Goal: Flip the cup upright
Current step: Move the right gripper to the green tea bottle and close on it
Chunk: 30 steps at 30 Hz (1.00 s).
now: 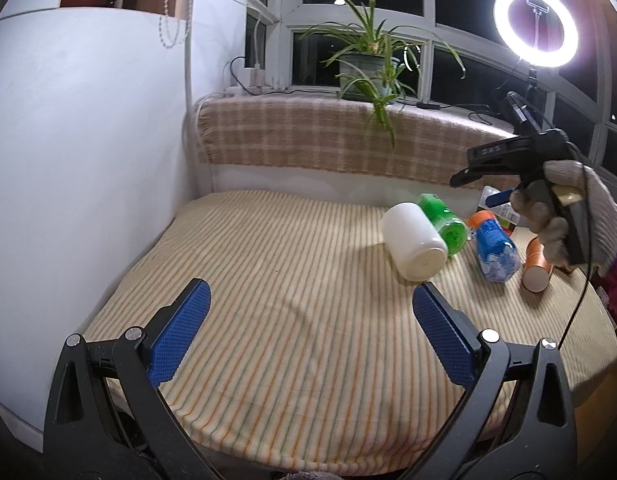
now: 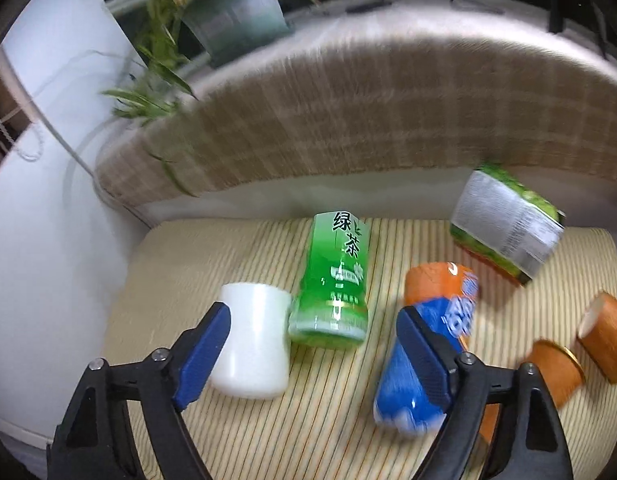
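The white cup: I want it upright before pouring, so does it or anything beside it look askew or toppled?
Yes. The white cup lies on its side on the striped mat, right beside a toppled green tea bottle. A blue and orange bottle lies on its side too. No spill is visible. Both grippers are open and hold nothing.

Cup (image 2: 252, 344) left of bottle (image 2: 334, 280) (touching), on mat (image 2: 332, 420).
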### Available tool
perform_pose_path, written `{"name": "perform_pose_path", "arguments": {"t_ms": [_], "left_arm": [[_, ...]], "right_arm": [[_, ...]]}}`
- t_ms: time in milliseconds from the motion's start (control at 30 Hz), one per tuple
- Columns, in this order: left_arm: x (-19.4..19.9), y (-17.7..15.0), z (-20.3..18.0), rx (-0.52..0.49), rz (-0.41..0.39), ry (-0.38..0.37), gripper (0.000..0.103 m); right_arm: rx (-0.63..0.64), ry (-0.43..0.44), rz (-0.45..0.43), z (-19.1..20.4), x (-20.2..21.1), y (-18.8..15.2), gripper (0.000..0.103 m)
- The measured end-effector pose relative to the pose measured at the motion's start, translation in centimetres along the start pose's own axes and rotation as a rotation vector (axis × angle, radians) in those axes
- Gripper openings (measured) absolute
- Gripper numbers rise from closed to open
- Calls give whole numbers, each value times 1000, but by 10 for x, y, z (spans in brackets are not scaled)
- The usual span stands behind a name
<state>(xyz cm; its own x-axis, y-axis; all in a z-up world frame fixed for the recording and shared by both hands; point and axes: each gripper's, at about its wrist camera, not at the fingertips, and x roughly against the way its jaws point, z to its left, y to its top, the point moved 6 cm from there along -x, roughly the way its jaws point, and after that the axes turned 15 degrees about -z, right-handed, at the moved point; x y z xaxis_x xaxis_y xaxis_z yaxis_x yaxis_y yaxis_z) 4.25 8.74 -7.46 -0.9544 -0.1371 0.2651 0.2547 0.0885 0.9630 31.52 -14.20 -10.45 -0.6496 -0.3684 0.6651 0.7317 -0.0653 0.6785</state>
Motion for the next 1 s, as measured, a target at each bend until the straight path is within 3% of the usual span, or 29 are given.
{"name": "perform_pose_path", "arguments": {"t_ms": [267, 500, 1000], "left_arm": [[-5, -1, 17, 17, 9, 35, 102], [-11, -5, 25, 26, 23, 48, 102], [-18, -7, 29, 35, 35, 50, 102]], "right_arm": [[-13, -45, 122, 0, -60, 3, 78], [-13, -87, 165, -6, -88, 4, 69], [16, -144, 213, -5, -134, -7, 64]]}}
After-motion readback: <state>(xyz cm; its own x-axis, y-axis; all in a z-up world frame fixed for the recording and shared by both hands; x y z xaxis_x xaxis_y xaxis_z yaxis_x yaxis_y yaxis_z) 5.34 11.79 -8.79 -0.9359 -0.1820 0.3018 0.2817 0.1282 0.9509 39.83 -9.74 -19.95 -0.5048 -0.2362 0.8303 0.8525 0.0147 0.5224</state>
